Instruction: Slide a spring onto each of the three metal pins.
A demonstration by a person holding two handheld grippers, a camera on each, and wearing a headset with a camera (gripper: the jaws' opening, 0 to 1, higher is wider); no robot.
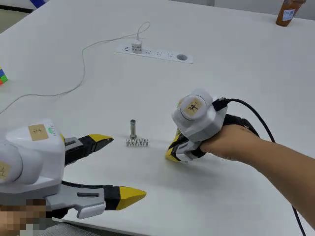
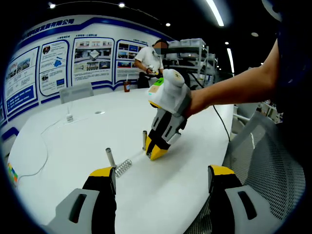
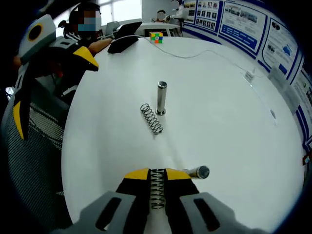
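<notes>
1. Gripping a held spring (image 3: 156, 187) between its yellow tips, the right gripper (image 3: 156, 176) has its jaws drawn narrow around the coil. The coil runs lengthwise along the jaws.
2. In the head view a hand (image 1: 231, 142) points the right gripper (image 1: 172, 155) down, tips low at the white table (image 1: 221, 73).
3. Just beside the right gripper's right tip is the first pin (image 3: 197, 172), a short metal post. In the left gripper view it (image 2: 145, 139) stands upright right at that gripper's tips.
4. Farther ahead of the right gripper, the second pin (image 3: 161, 97) stands upright. The loose spring (image 3: 151, 118) lies flat just beside the pin's foot, on the side nearer the gripper.
5. The left gripper (image 2: 162, 175) has its jaws spread wide with nothing between them.
6. Ahead of the left gripper's left jaw are the second pin (image 2: 110, 157) and the loose spring (image 2: 123, 167). The right gripper (image 2: 157, 152) is beyond them, ahead and between the jaws.
7. In the head view the second pin (image 1: 133, 129) and loose spring (image 1: 137, 142) sit between the left gripper (image 1: 118, 167) and the right gripper.
8. Well beyond both grippers lies a white power strip (image 1: 153, 53) with a plug and a trailing cable (image 1: 81, 69).
</notes>
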